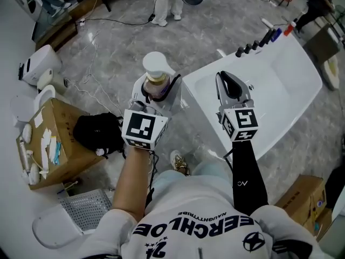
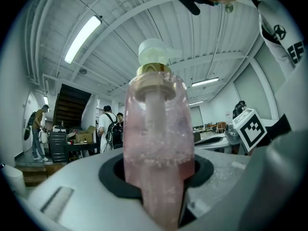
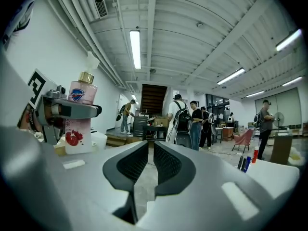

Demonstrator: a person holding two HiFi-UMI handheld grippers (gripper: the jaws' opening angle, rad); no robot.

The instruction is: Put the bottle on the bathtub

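My left claw (image 1: 154, 98) grasps the pump bottle (image 2: 156, 129) of pink liquid; my clenched, empty right claw (image 3: 150, 165), near the bathtub (image 1: 283, 77), alone sees its label (image 3: 74, 136).

**A big industrial hall in use as a work space**

This is a wide, high hall, not a home. Overhead is a white ribbed ceiling (image 3: 192, 18) hung with pipes and long strip lights (image 3: 135, 49), and a dark staircase (image 3: 153, 93) climbs at the far end. The floor (image 1: 118, 42) is grey and stone-patterned, with loose cables (image 1: 113, 20) trailing across it. A white freestanding bathtub (image 1: 269, 85) stands out on the open floor, with cardboard boxes (image 1: 70, 139) nearby. People with backpacks (image 3: 183, 117) stand about in the background, and a red chair (image 3: 243, 139) stands near them.
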